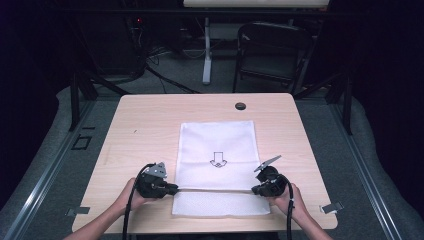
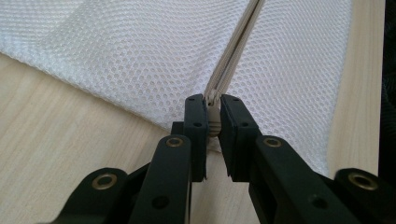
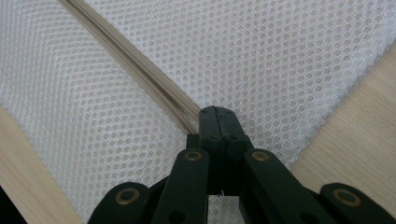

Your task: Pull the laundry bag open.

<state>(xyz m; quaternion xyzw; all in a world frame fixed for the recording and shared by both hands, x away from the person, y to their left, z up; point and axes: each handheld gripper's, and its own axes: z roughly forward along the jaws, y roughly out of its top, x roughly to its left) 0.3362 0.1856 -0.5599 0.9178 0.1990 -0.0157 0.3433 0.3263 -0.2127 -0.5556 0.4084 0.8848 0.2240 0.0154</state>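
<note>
At the near edge of the table (image 1: 150, 110) the person's two hands come in from below, each holding a gripper at one end of the zipper (image 1: 215, 190) that runs left to right across the near part of a white mesh bag (image 1: 217, 145). The left gripper (image 1: 172, 189) sits at the bag's left edge with its jaws pinched on the left end of the zipper; in the left gripper view (image 2: 213, 116) the beige zipper tape stands clamped between the two black pads, the mesh spreading away beyond them. The right gripper (image 1: 255, 190) sits at the right end of the same zipper line, and in the right gripper view (image 3: 217, 122) its jaws are pressed fully together right at the zipper (image 3: 140, 65) (whether a tab or a fold of mesh is caught between them cannot be told). The bag lies flat near the middle of the table, a small arrow mark (image 1: 217, 160) printed on its centre. A dark round grommet (image 1: 240, 106) sits in the far part of the tabletop, well apart from the bag.
</note>
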